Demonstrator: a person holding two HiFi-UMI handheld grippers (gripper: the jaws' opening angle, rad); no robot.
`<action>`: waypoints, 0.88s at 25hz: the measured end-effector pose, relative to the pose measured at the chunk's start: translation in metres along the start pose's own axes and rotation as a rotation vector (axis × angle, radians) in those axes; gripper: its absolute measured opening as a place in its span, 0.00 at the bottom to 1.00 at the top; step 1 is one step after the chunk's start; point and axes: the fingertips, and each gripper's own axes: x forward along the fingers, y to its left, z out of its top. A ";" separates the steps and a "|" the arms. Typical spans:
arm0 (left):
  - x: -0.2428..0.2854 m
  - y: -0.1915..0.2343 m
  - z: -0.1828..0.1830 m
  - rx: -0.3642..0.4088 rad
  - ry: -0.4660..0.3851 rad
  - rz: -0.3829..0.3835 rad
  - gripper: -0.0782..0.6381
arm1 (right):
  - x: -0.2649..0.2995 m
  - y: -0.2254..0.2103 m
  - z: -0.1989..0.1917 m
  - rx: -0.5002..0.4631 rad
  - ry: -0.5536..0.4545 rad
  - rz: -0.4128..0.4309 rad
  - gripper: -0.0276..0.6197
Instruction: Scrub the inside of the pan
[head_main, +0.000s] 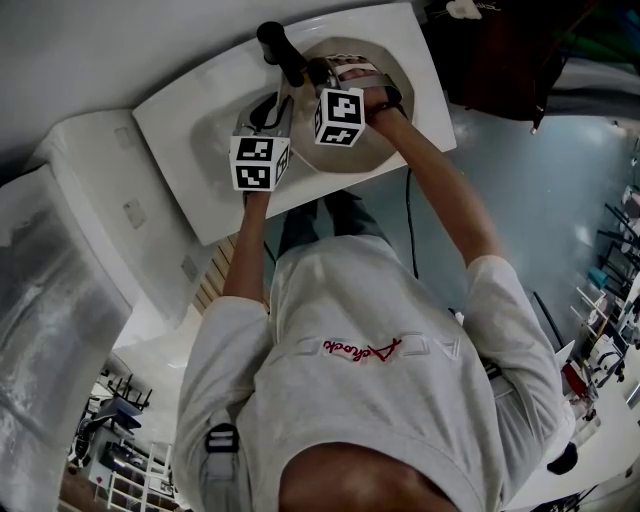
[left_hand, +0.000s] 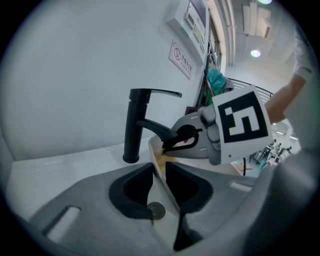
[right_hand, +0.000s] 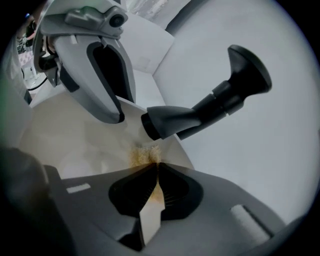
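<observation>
A cream pan (head_main: 372, 150) stands tilted on its edge in the white sink (head_main: 190, 150), under the black faucet (head_main: 283, 52). My left gripper (left_hand: 160, 172) is shut on the pan's thin rim (left_hand: 156, 152), which runs between its jaws. My right gripper (right_hand: 156, 172) is shut on a thin pale scrub pad (right_hand: 145, 156). The pad's yellow-brown end presses on the pan's inner wall (right_hand: 75, 145) just below the faucet spout (right_hand: 170, 122). From the left gripper view, the right gripper (left_hand: 172, 142) reaches in from the right onto that spot.
The sink drain (left_hand: 156, 211) lies right below the left jaws. The faucet (left_hand: 134, 125) stands close behind the pan. A white wall rises behind the sink, and a white cabinet top (head_main: 90, 230) adjoins it at the left.
</observation>
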 end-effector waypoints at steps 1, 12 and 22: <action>0.000 0.000 0.000 0.000 -0.001 0.000 0.22 | 0.002 0.003 0.000 0.003 0.003 0.008 0.08; 0.000 0.001 0.000 -0.004 -0.007 -0.001 0.22 | 0.010 0.042 -0.006 0.029 0.032 0.073 0.08; 0.000 0.000 0.000 -0.010 -0.012 -0.002 0.22 | 0.000 0.073 -0.005 0.045 0.031 0.111 0.08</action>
